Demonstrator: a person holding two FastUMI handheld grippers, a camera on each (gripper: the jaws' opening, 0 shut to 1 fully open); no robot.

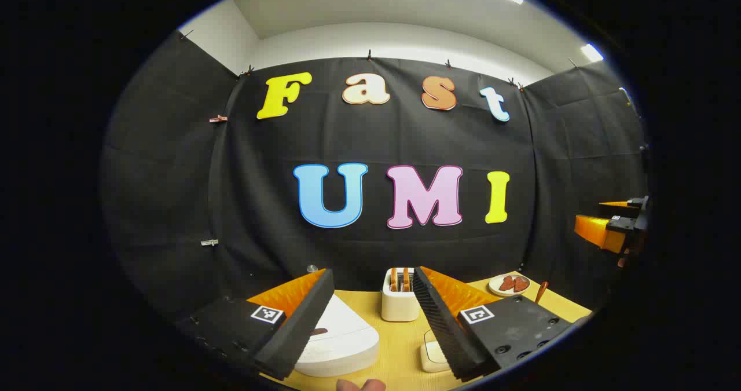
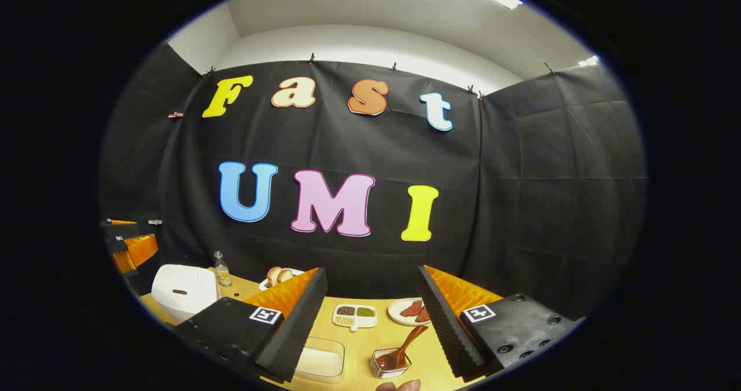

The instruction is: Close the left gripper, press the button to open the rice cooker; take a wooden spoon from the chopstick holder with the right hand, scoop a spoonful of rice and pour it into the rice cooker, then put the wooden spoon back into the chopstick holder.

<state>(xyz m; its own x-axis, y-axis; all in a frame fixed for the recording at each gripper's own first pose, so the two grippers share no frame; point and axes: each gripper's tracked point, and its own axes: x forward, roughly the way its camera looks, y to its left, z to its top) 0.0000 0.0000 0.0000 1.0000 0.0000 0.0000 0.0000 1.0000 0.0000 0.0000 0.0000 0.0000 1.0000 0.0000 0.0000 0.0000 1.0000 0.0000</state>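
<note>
Rice cooker [image 2: 184, 291], white with its lid down, sits at the left end of the counter [image 2: 359, 344] in the right gripper view, with a small clear bottle [image 2: 220, 269] just beside it toward the wall. In the left gripper view the same rice cooker [image 1: 341, 339] lies low between that gripper's fingers, close to the left one.

The left gripper [image 1: 370, 324] hangs above the counter with its fingers wide apart and nothing between them. Beyond them stands a white toaster [image 1: 399, 298] with bread slices in its slots, and farther right a small plate [image 1: 509, 285] carrying reddish slices. A small white container [image 1: 433, 353] sits near the right finger.

The right gripper [image 2: 373, 330] also has its fingers spread wide, holding nothing. Below and between them the wooden spoon [image 2: 402, 349] leans in the chopstick holder [image 2: 391, 363], a small clear holder on the counter, its handle tilting up to the right. To the left of the holder a clear rectangular box of rice [image 2: 319, 359] rests partly behind the left finger. Farther back a divided white dish [image 2: 354, 315] holds grains of different colours, and a plate of reddish slices [image 2: 408, 311] sits to its right. Bread pieces on a plate [image 2: 279, 276] lie near the wall.

A fingertip of the person's hand [image 2: 399, 386] peeks in at the bottom edge.
</note>
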